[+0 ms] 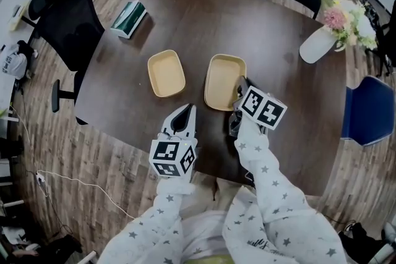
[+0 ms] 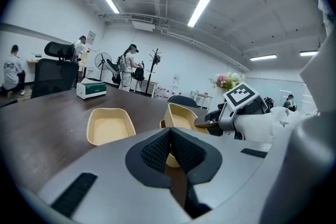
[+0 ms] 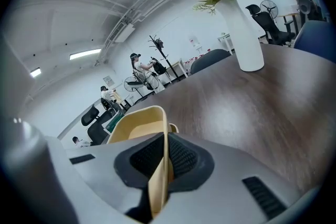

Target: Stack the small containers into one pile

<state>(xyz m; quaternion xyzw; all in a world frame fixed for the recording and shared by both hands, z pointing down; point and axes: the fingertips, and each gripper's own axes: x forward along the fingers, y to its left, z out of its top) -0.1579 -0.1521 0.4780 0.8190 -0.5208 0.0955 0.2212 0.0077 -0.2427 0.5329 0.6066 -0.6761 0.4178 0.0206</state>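
Observation:
Two shallow tan containers lie on the dark table (image 1: 278, 89). The left container (image 1: 166, 73) (image 2: 108, 126) rests flat. The right container (image 1: 223, 80) (image 2: 180, 117) (image 3: 137, 126) is tilted up on one side, and my right gripper (image 1: 239, 92) (image 3: 163, 145) is shut on the rim of its near right wall, seen edge-on between the pads. In the left gripper view the right gripper (image 2: 212, 120) holds that rim from the right. My left gripper (image 1: 184, 115) (image 2: 169, 140) hovers near the table's front edge, just short of both containers, shut with nothing between its pads.
A green-and-white box (image 1: 129, 18) (image 2: 91, 88) sits at the far left of the table. A white vase with flowers (image 1: 318, 43) (image 3: 241, 34) stands at the far right. Black chairs (image 1: 68, 25) and a blue chair (image 1: 368, 111) ring the table. People stand in the background.

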